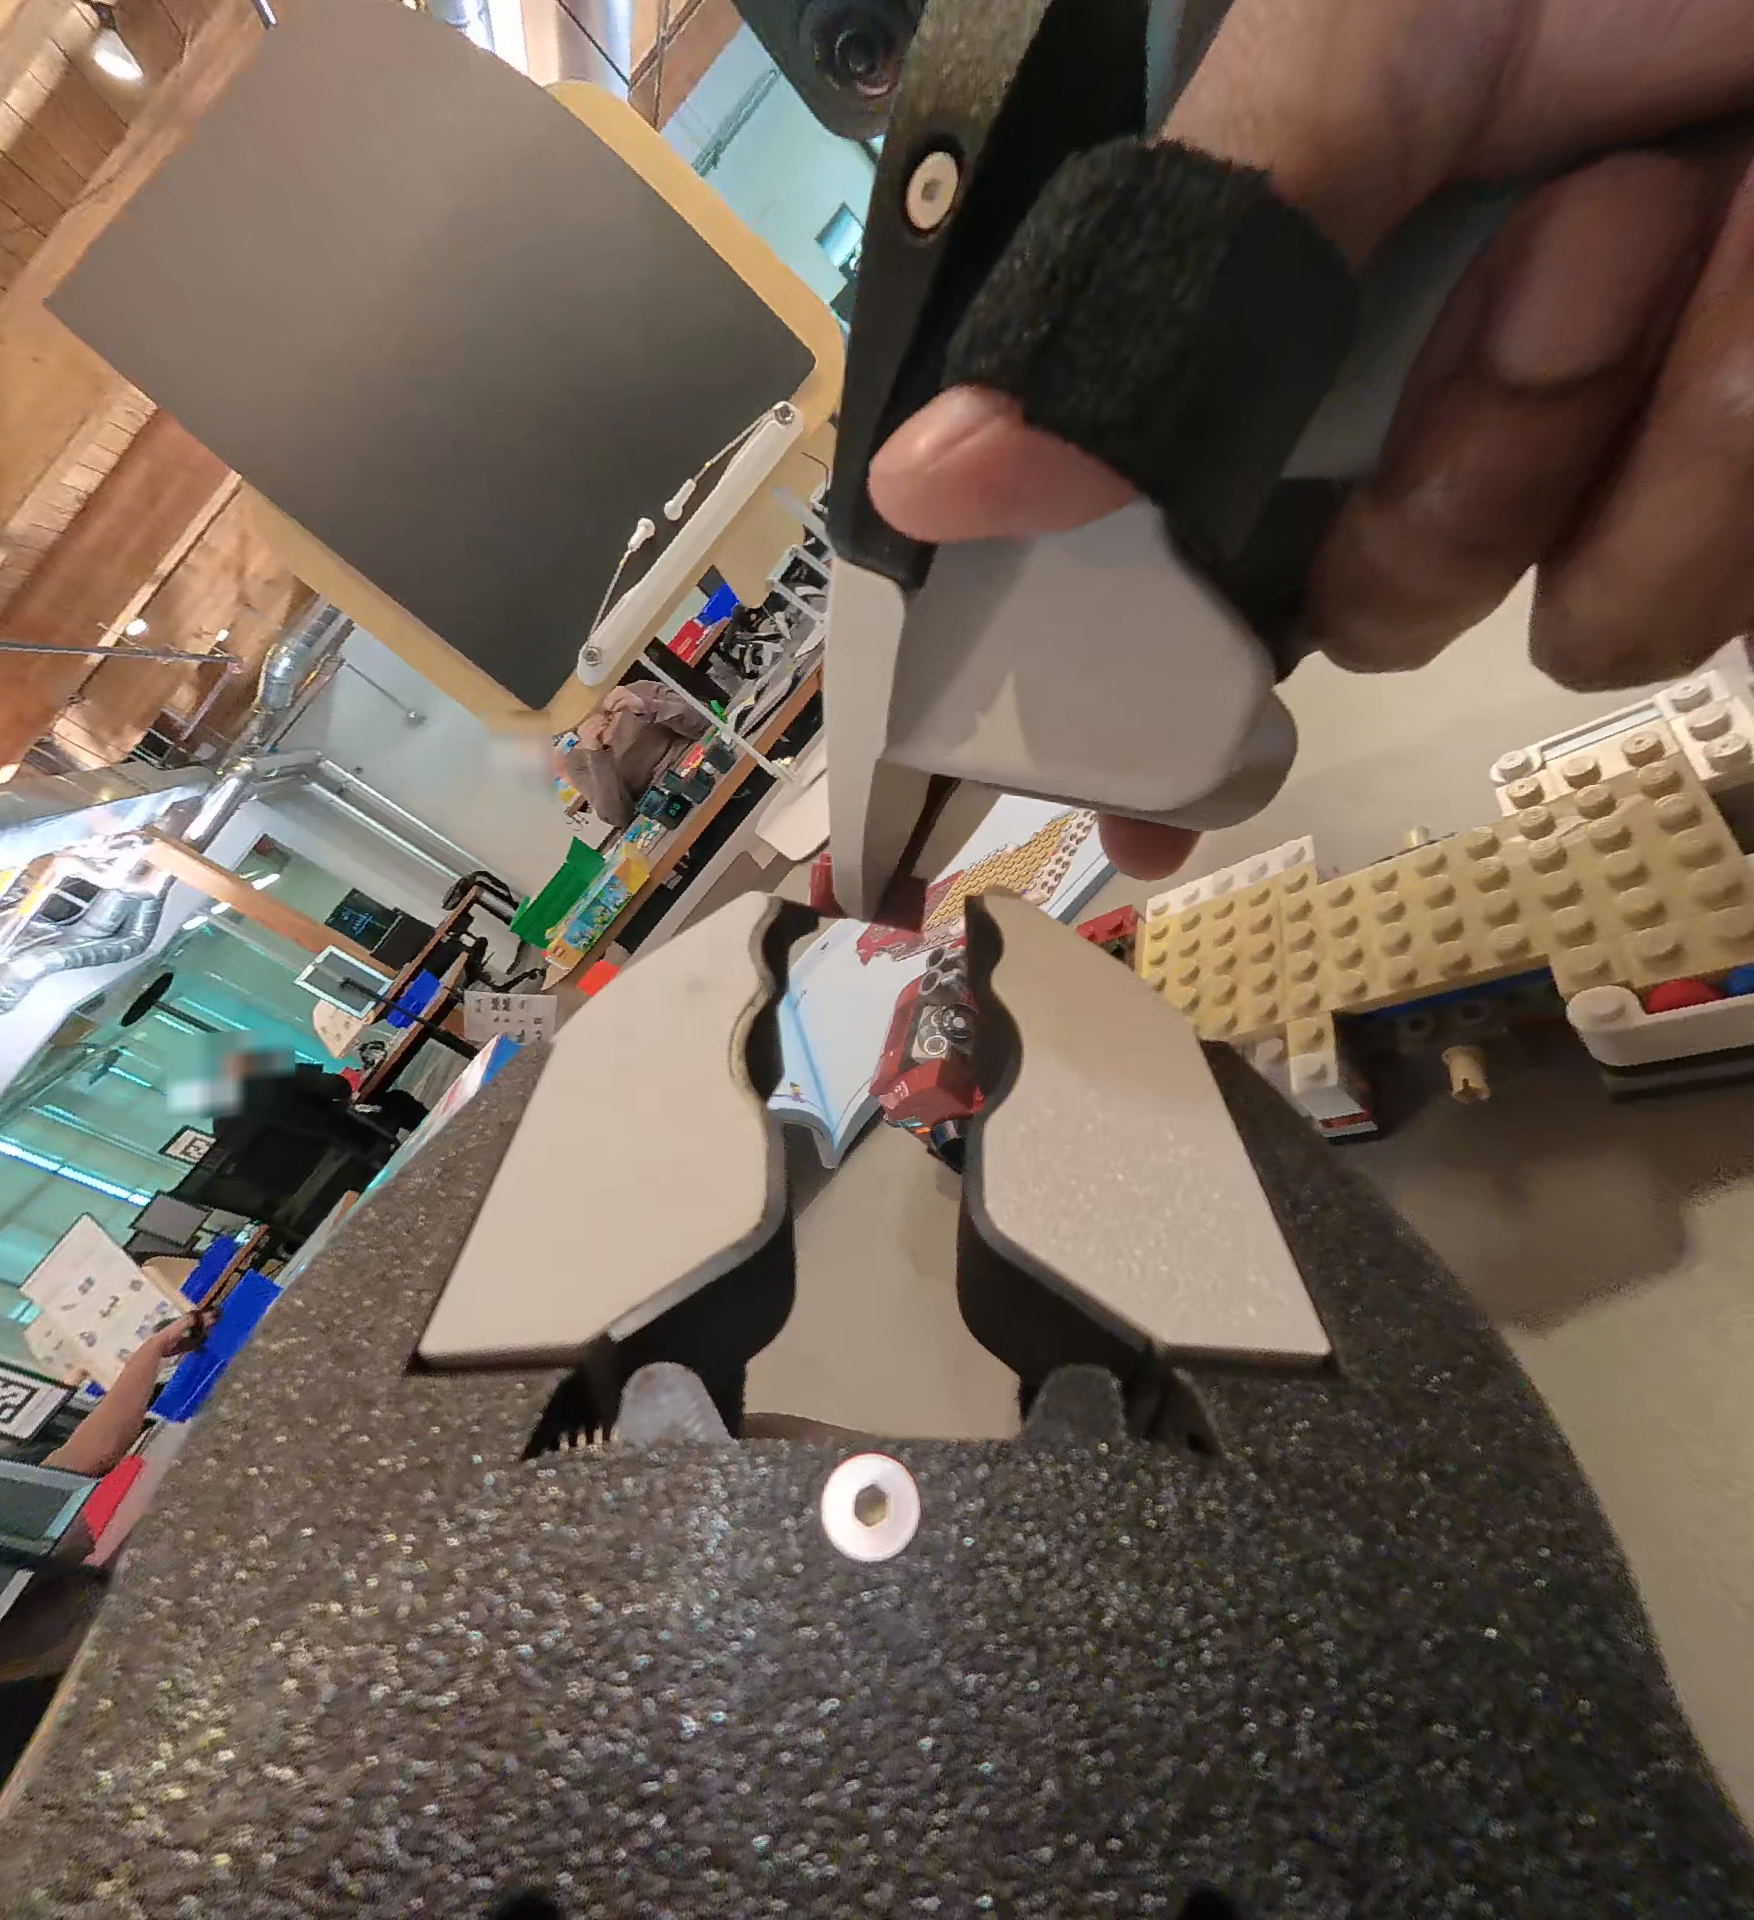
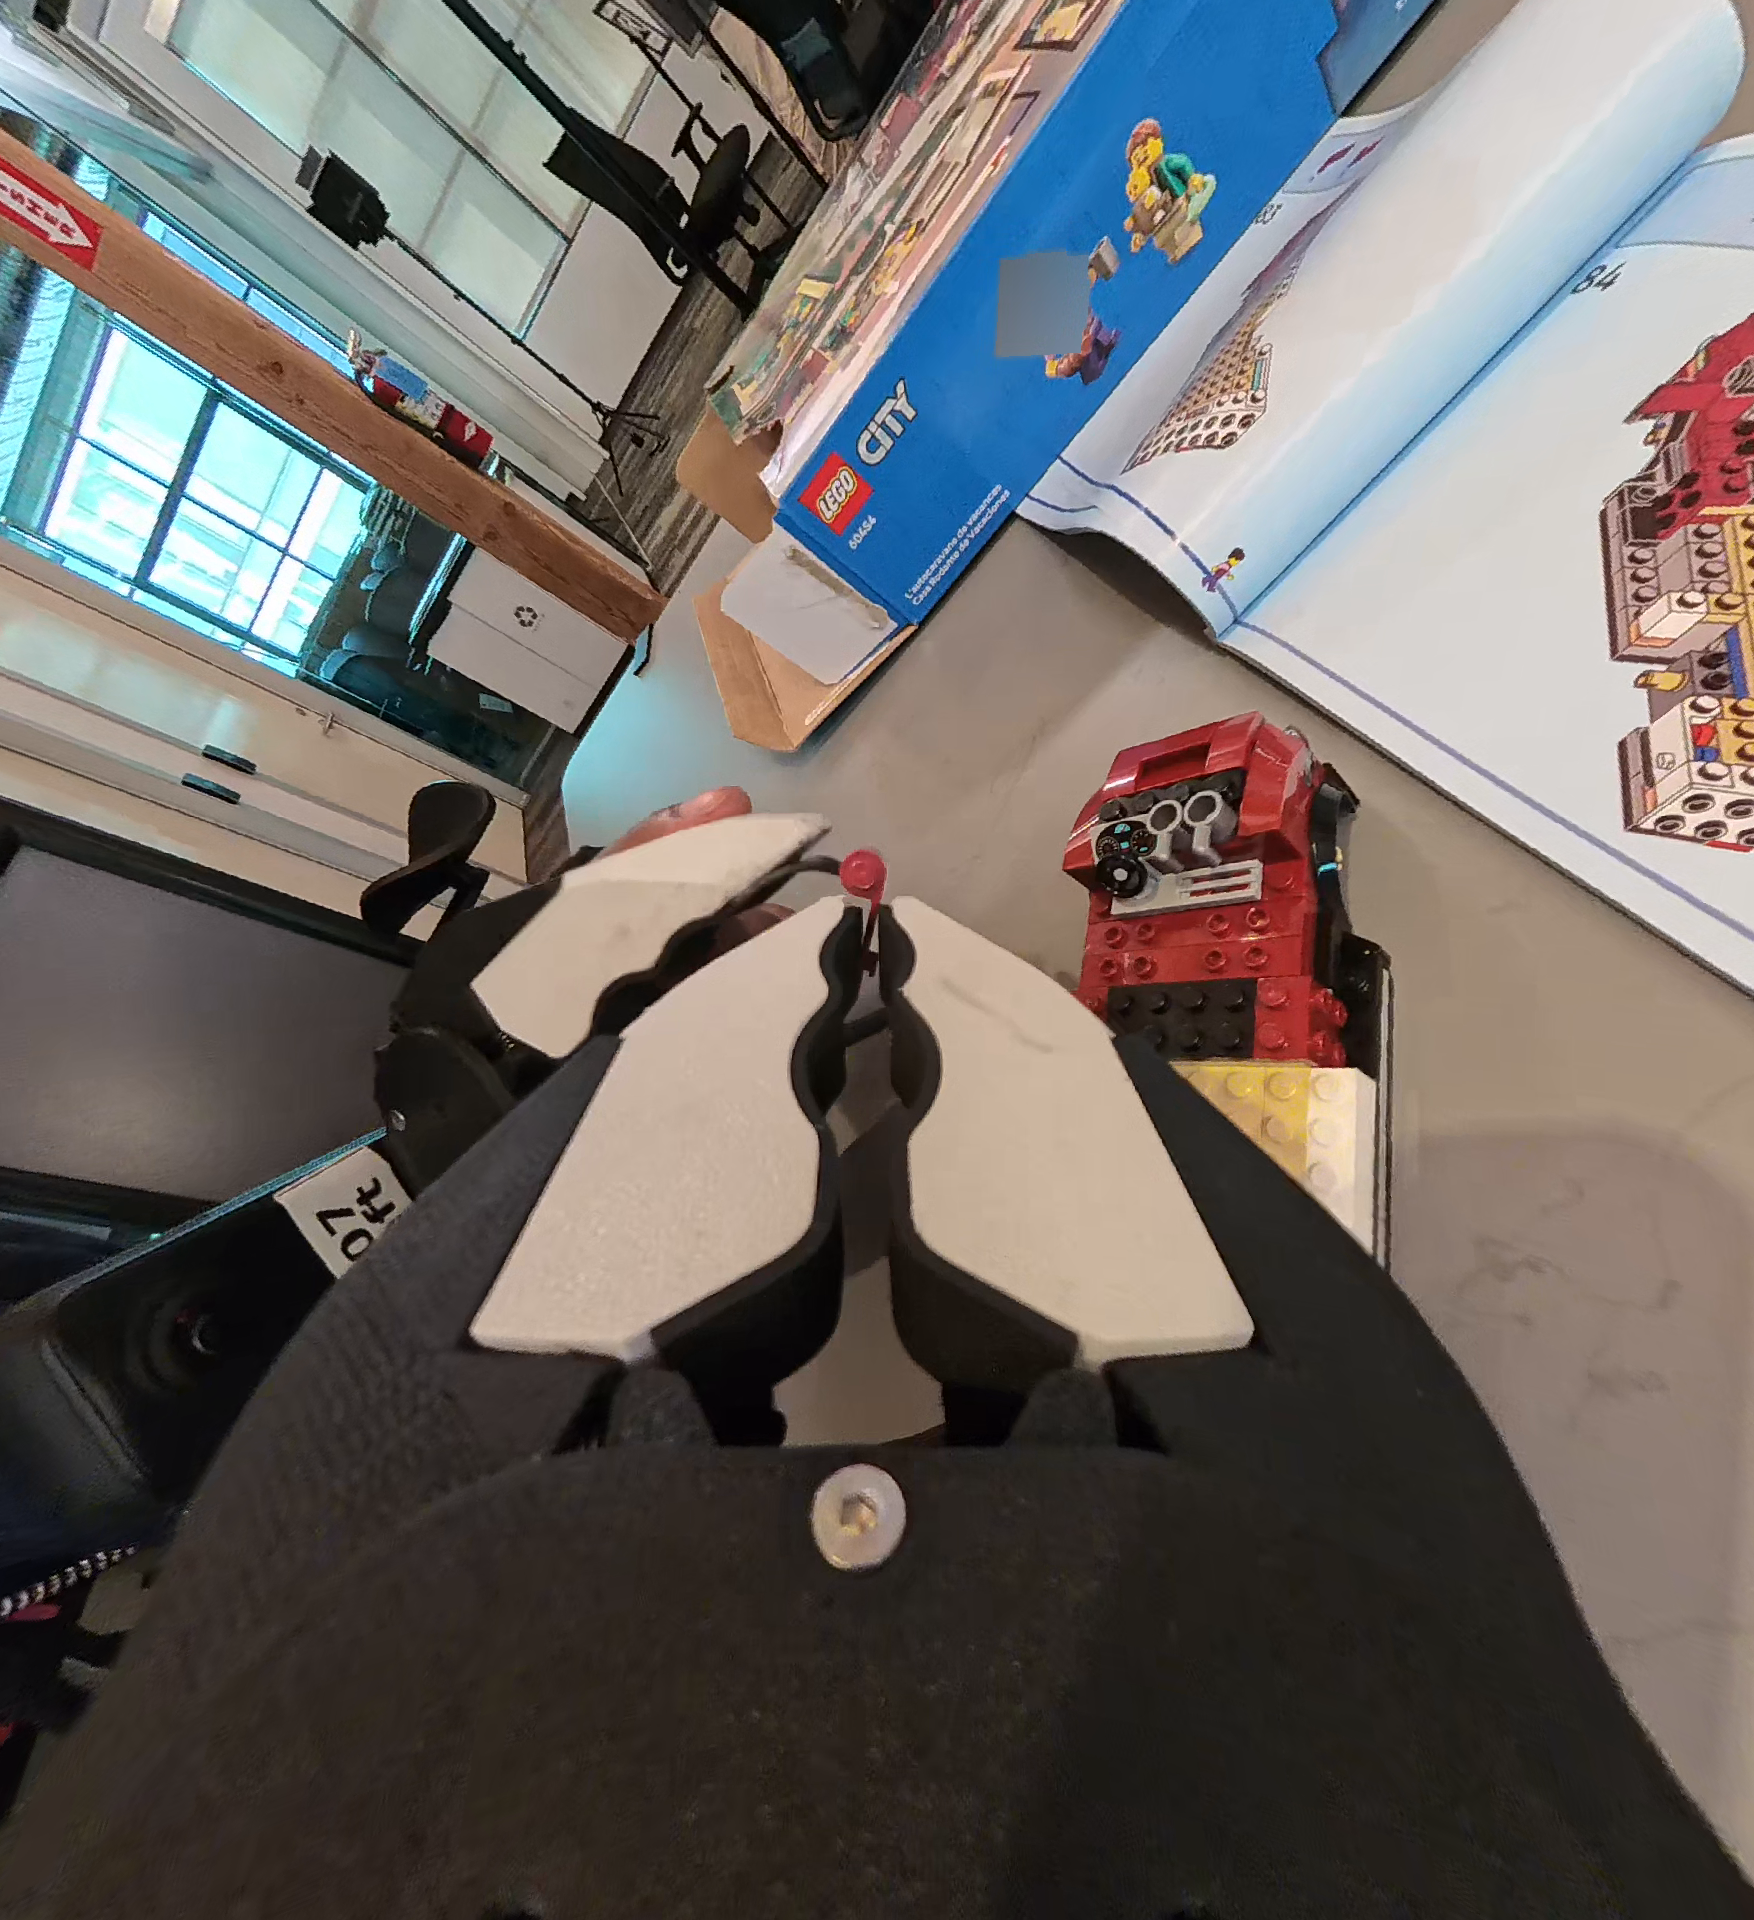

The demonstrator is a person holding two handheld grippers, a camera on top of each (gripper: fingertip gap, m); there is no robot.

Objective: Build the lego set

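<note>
My right claw [image 2: 865, 914] is clenched on a small red toy piece [image 2: 860, 873]: a thin red plate is pinched edge-on between the two grey fingertips, and its round red stud pokes out just past them at twelve o'clock. My left claw [image 1: 873, 935] is released, its wavy-edged grey fingers [image 1: 644, 1091] standing apart with nothing pressed between them; through the gap I see the grey table [image 1: 1579, 1299]. The two claws meet tip to tip: in the left wrist view the right claw comes down from twelve o'clock, gripped by my hand [image 1: 1527, 364], with the red piece at its tips just above my open left fingertips. In the right wrist view the left claw's fingers lie at ten o'clock, just beside the red stud. At two o'clock from my right claw a red and black brick-built model [image 2: 1216, 894] sits on the table atop pale yellow bricks [image 2: 1278, 1112]. Beyond it, at one o'clock, an open instruction booklet [image 2: 1475, 540] lies flat, and a blue toy box [image 2: 1008, 312] rests at twelve o'clock. In the left wrist view a tan and white brick build [image 1: 1475, 914] stands at two o'clock.
</note>
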